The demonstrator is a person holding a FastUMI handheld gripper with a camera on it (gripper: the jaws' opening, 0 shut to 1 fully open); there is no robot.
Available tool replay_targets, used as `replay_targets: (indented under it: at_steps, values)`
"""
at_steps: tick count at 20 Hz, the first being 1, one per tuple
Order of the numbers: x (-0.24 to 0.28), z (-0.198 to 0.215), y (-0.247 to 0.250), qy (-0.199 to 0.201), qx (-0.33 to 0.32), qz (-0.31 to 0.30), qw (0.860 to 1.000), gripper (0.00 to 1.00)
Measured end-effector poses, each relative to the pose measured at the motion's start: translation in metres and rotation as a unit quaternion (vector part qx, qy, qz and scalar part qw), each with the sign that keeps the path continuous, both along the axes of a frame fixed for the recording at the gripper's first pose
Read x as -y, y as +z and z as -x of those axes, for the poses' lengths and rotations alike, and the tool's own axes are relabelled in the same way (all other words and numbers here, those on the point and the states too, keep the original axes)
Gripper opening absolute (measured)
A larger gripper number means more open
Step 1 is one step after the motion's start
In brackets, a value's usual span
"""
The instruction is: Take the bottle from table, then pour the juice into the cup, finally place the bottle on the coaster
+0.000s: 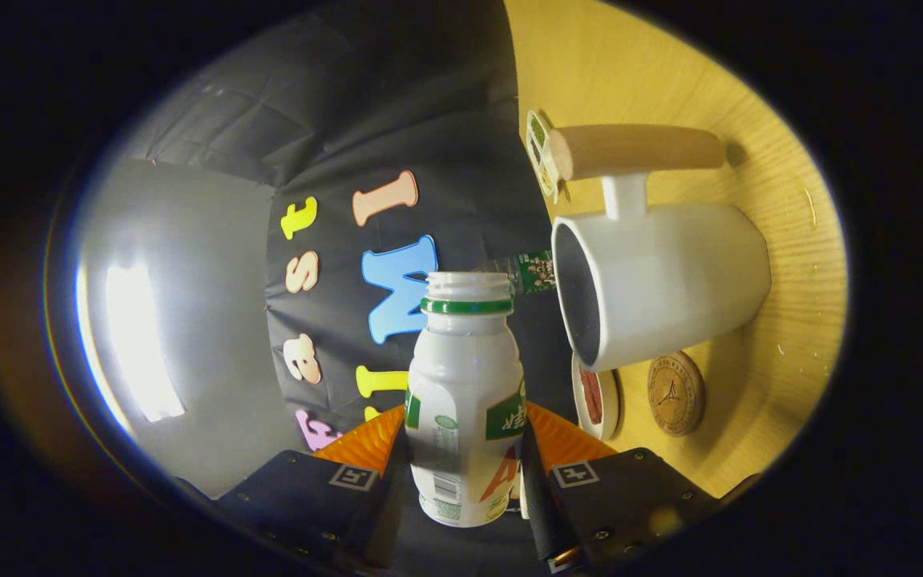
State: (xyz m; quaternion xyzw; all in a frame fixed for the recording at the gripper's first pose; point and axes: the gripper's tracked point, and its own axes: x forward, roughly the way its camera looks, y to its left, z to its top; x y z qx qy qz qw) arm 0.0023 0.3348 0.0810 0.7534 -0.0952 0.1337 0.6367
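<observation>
One small white plastic bottle (465,401) sits gripped between the jaws, both fingers pressed against its waist on either side, so the gripper (465,473) is clenched on it and carrying it clear of the counter (782,264). Its cap is off, the green neck ring and open mouth pointing away from the fingers toward the cup. I'd judge it a light, thin-walled thing that gives a little under pressure, with a glossy label that could slip if the squeeze slackens; the middle of the body, where it is held now, looks the sensible place, since a harder pinch might push juice out. How much juice is inside I cannot tell through the opaque wall. Just beyond and to one side of the mouth is the white cup (662,280), a stiff mug with a wooden handle (638,151), its dark opening turned toward the bottle; the whole view is rolled over, which fits a bottle tipped for pouring, though no stream shows. Near the cup's base lies a round brown coaster (676,393), bare, with a small white dish (596,397) just beside it.
</observation>
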Motion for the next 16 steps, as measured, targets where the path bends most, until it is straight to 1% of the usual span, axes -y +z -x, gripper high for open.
replay_targets:
  at_steps: [3, 6, 8, 11, 14, 16]
  values:
    - [0.0, -0.002, 0.002, -0.015, -0.014, 0.08, 0.997, 0.64]
    - [0.002, -0.001, 0.007, -0.034, -0.014, 0.152, 0.988, 0.65]
    - [0.003, -0.001, 0.008, -0.045, -0.018, 0.196, 0.979, 0.64]
    - [0.0, -0.005, 0.006, -0.057, -0.035, 0.279, 0.958, 0.65]
    - [-0.004, -0.004, 0.009, -0.077, -0.036, 0.353, 0.932, 0.65]
    - [-0.01, -0.009, 0.008, -0.083, -0.039, 0.397, 0.913, 0.65]
